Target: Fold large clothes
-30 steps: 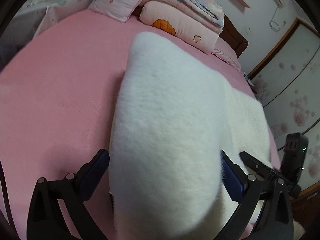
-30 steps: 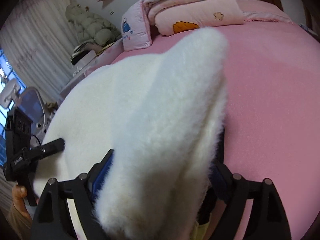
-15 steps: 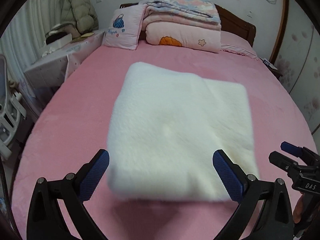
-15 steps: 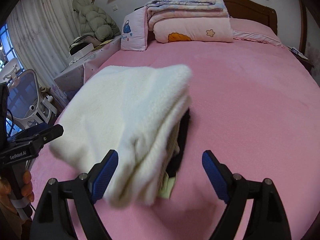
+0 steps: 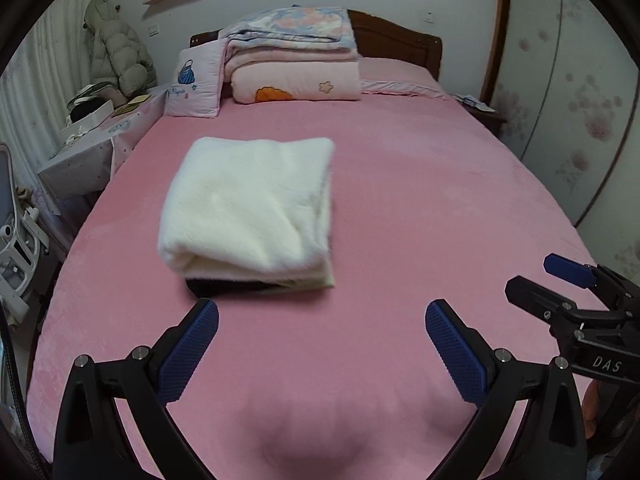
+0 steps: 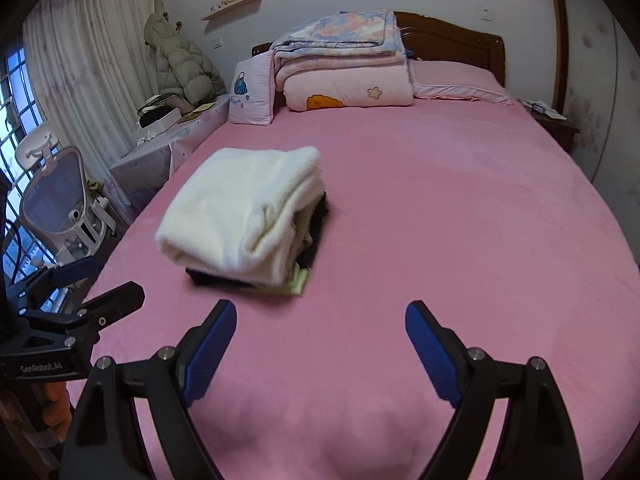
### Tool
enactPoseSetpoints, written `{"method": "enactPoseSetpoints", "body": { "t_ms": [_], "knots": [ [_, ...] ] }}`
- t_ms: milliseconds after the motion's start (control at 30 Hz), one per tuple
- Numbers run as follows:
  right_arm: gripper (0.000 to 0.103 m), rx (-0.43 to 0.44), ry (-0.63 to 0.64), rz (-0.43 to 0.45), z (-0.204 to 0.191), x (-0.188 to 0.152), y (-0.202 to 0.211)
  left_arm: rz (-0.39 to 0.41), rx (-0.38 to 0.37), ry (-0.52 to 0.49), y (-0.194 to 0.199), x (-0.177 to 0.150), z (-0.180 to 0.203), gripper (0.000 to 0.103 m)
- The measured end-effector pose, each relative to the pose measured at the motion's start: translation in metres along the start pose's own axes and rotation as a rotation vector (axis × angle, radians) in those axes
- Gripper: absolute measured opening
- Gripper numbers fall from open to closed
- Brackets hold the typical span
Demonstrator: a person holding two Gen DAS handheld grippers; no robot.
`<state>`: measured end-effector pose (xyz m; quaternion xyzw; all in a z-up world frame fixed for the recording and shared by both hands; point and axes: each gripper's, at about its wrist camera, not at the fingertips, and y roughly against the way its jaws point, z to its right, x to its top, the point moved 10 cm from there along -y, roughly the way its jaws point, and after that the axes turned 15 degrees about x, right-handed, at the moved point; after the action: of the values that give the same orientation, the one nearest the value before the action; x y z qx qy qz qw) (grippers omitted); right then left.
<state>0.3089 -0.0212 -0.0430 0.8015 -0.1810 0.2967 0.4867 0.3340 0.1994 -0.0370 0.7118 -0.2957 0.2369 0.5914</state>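
A: What did the step in hand call for?

B: Judged from the frames, a clean withdrawal: both tools drawn straight back, clear of the stack, so that no fold was dragged loose. The left tool [image 5: 322, 344] was released, its jaws spread wide and holding nothing; the right tool [image 6: 320, 344] stood likewise, spread and empty.

A: And the garment?

B: The folded white fleece garment [image 5: 252, 204] lay left of centre in both views on the pink bed [image 5: 420, 208], well apart from either tool. It formed a thick, roughly square bundle, rounded at the near fold, resting on a dark folded garment [image 6: 318, 226] and a pale green one [image 6: 296, 285].
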Motion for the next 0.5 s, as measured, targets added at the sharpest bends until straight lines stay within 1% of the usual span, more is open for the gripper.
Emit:
{"method": "enactPoseSetpoints", "body": {
  "t_ms": [67, 200, 233, 400, 500],
  "knots": [
    [0.087, -0.024, 0.002, 0.002, 0.005, -0.021, 0.028, 0.018, -0.014, 0.002, 0.027, -0.019, 0.017, 0.103],
    [0.087, -0.056, -0.021, 0.016, 0.017, -0.056, 0.071, 0.07, 0.0, 0.001, 0.067, -0.046, 0.041, 0.103],
    [0.087, -0.061, -0.035, 0.02, 0.02, -0.065, 0.08, 0.071, 0.003, 0.005, 0.074, -0.052, 0.046, 0.103],
    [0.087, -0.096, -0.067, 0.057, 0.025, -0.097, 0.116, 0.044, 0.011, 0.046, 0.103, -0.083, 0.063, 0.103],
    [0.087, -0.127, -0.07, 0.082, 0.024, -0.111, 0.132, 0.018, 0.006, 0.088, 0.115, -0.101, 0.064, 0.103]
  ]
}}
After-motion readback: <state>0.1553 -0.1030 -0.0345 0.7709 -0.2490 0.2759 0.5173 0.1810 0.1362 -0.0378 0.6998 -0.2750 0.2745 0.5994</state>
